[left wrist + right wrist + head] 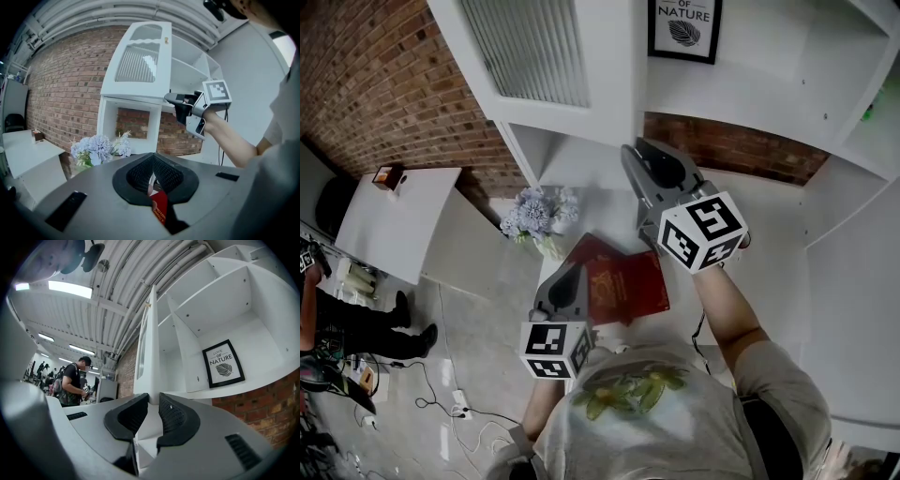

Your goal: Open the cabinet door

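The white cabinet door [534, 47] has a ribbed panel and stands swung out from the shelf unit. In the left gripper view the door [140, 61] shows face-on; in the right gripper view I see its thin edge [152, 343]. My right gripper [632, 152] is raised to that edge, and its jaws [151, 401] are closed on it, pads against both faces. From the left gripper view, the right gripper [176, 98] meets the door's lower corner. My left gripper [572, 272] hangs lower over a red book [623, 286], its jaws [153, 159] shut and empty, the book [160, 206] showing beneath.
A bunch of pale blue flowers [539, 214] stands on the counter under the door. A framed leaf print [684, 26] sits in the open shelf. A white table [398, 220] is to the left by the brick wall. A person [72, 380] stands far off.
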### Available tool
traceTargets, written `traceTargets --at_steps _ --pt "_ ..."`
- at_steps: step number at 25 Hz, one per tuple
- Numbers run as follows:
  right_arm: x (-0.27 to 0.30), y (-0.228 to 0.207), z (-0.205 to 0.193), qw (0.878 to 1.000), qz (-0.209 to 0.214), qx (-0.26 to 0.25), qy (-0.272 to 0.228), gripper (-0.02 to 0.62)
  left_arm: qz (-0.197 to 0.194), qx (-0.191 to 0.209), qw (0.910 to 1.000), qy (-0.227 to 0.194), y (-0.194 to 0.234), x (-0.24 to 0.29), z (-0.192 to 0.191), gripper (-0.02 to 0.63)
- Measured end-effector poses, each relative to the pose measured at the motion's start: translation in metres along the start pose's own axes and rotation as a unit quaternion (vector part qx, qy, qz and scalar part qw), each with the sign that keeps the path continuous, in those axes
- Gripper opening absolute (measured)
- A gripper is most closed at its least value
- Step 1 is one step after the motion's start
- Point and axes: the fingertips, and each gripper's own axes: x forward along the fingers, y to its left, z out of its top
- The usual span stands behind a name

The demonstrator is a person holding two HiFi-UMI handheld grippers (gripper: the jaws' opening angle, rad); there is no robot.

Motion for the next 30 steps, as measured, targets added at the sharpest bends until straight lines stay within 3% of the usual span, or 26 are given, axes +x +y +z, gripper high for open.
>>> traceTargets --at_steps 30 --pt "-0.011 0.027 0.003 1.0 0.016 -0.01 0.004 0.075 0.004 -0.009 0.9999 0.01 -0.002 0.0 -0.007 0.011"
